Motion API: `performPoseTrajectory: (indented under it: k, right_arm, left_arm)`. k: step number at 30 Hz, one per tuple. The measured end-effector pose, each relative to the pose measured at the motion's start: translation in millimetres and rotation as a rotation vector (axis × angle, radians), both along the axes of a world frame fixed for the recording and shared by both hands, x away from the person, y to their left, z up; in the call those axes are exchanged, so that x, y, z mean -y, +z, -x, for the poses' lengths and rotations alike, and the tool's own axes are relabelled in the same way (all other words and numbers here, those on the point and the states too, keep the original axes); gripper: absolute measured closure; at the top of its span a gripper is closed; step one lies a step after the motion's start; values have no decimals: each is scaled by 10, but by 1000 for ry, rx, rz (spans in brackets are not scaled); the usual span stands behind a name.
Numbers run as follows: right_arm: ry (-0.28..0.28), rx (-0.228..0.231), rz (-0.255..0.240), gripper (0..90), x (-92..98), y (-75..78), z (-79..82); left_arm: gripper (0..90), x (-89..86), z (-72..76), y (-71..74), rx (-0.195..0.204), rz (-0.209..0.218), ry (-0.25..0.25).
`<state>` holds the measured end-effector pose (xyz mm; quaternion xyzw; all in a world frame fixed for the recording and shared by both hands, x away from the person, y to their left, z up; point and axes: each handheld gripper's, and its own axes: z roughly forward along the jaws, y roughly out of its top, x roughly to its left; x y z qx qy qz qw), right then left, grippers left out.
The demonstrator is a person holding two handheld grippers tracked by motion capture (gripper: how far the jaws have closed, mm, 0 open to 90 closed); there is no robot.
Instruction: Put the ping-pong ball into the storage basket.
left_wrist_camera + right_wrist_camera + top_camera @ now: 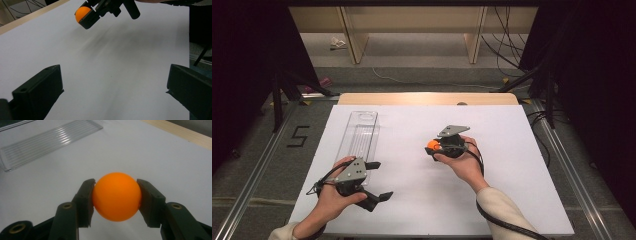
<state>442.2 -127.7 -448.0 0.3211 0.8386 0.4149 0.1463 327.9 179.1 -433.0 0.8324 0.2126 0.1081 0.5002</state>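
An orange ball [116, 195] is clamped between the black jaws of my right gripper [115, 198], which is shut on it just above the white sheet. From above, that gripper [433, 146] sits near the middle of the table with the ball [432, 145] at its left tip. In the left gripper view the ball [83, 14] shows far off, held by the other gripper. My left gripper [379, 180] rests at the front left with its jaws wide apart and nothing between them. A clear ribbed plastic tray [358, 137] lies lengthwise at the left, just beyond the left gripper.
A white sheet [502, 165] covers the tabletop, whose wooden far edge [427, 98] shows beyond it. Metal rails run along both sides. Cables and stand legs lie on the floor behind the table.
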Motion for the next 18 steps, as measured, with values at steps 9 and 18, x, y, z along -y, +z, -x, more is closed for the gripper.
performPoseTrajectory:
  k: [9, 18]
  right_arm:
    - [5, 9, -6, 514, -27, 27, 13]
    - [11, 18, -9, 515, -53, 54, 27]
  left_arm:
    - [0, 0, 0, 0, 0, -1, 0]
    - [0, 1, 0, 0, 0, -1, 0]
